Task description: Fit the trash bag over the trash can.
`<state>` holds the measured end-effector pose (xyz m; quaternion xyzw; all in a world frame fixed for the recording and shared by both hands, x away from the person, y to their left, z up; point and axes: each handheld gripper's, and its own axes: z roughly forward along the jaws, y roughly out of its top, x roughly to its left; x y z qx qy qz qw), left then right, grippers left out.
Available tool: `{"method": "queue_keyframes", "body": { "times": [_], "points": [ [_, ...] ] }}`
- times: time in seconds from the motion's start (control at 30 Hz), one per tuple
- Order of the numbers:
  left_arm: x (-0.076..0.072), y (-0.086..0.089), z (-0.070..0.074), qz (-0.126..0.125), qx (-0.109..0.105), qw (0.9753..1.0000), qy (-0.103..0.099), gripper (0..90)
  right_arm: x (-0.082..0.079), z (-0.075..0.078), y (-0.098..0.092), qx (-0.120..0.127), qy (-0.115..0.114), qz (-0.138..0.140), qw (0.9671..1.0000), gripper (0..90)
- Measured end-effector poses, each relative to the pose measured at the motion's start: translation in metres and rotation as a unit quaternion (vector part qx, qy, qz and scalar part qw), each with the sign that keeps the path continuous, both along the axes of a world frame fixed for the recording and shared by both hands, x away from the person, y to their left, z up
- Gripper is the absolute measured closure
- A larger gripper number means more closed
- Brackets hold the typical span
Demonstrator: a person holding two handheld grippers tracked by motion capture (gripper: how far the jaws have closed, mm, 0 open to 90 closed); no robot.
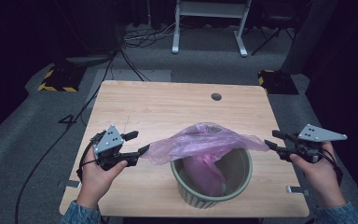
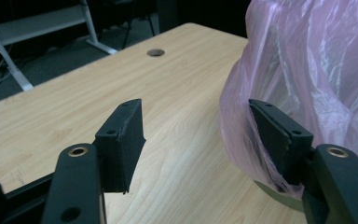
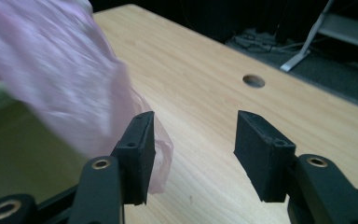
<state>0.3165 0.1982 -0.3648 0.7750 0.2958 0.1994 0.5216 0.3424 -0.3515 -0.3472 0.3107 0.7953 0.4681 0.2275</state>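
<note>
Gaping jaws flank pink bag (image 1: 200, 144) edges (bare table (image 1: 168, 100) w/ room beyond).

Dim room, grey floor, one pale wooden table

The light wood table (image 1: 168, 107) fills the centre of the high view, with a round cable hole (image 1: 216, 96) near its far edge. Grey carpet (image 1: 23, 140) surrounds it, fading to darkness at the upper corners. A white metal frame (image 1: 209, 23) stands at top centre; black cables (image 1: 126, 51) trail across the floor at upper left. Yellow-and-black striped bases (image 1: 58, 79) sit at the left and right.
</note>
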Motion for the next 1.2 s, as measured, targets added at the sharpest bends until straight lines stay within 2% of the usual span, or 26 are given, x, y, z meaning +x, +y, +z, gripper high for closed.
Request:
{"method": "queue_keyframes", "body": {
  "times": [0.1,0.17,0.27,0.37,0.43,0.5,0.53,0.57,0.63,0.7,0.73,0.8,0.9,1.0,1.1,1.2],
  "points": [
    [-0.001,-0.002,0.002,-0.011,-0.011,0.9998,0.008,37.6,-0.010,0.016,0.003,0.003,-0.023,0.009,0.9997,43.5],
    [0.000,-0.006,0.001,-0.022,-0.003,0.9996,0.015,39.0,-0.016,0.028,0.008,0.008,-0.040,0.014,0.9991,41.4],
    [0.001,-0.014,0.000,-0.037,0.001,0.9991,0.021,41.5,-0.022,0.045,0.021,0.012,-0.059,0.039,0.9974,38.5],
    [0.001,-0.021,0.001,-0.057,-0.002,0.9979,0.031,50.9,-0.024,0.054,0.040,0.007,-0.060,0.074,0.9954,36.9],
    [0.001,-0.026,0.001,-0.070,0.006,0.9970,0.035,60.0,-0.023,0.055,0.054,0.000,-0.059,0.096,0.9936,36.4],
    [0.001,-0.031,0.001,-0.079,0.010,0.9961,0.038,65.3,-0.022,0.054,0.068,-0.006,-0.055,0.116,0.9917,36.6],
    [0.001,-0.033,0.001,-0.083,0.012,0.9957,0.040,67.8,-0.021,0.053,0.075,-0.010,-0.054,0.124,0.9907,38.6],
    [0.001,-0.034,0.001,-0.090,0.014,0.9949,0.043,70.5,-0.021,0.051,0.081,-0.015,-0.053,0.135,0.9893,45.9],
    [0.000,-0.037,0.000,-0.100,0.019,0.9936,0.049,77.3,-0.023,0.047,0.091,-0.028,-0.049,0.170,0.9838,70.8],
    [-0.002,-0.040,-0.002,-0.109,0.033,0.9922,0.051,86.7,-0.030,0.042,0.097,-0.035,-0.034,0.205,0.9776,85.0],
    [-0.002,-0.041,-0.004,-0.111,0.037,0.9919,0.051,90.0,-0.036,0.039,0.099,-0.031,-0.024,0.219,0.9749,86.8],
    [-0.003,-0.044,-0.007,-0.115,0.043,0.9910,0.054,90.0,-0.050,0.033,0.100,-0.026,-0.002,0.246,0.9689,89.0],
    [-0.003,-0.045,-0.011,-0.119,0.044,0.9903,0.058,90.0,-0.072,0.028,0.099,-0.042,0.007,0.269,0.9621,90.0],
    [-0.004,-0.045,-0.013,-0.119,0.040,0.9906,0.055,90.0,-0.090,0.027,0.091,-0.046,0.009,0.272,0.9613,90.0],
    [-0.007,-0.044,-0.014,-0.117,0.037,0.9912,0.050,90.0,-0.103,0.026,0.079,-0.036,0.008,0.264,0.9640,90.0],
    [-0.010,-0.042,-0.018,-0.113,0.035,0.9916,0.052,90.0,-0.113,0.019,0.071,-0.033,0.015,0.262,0.9643,90.0]
  ]
}}
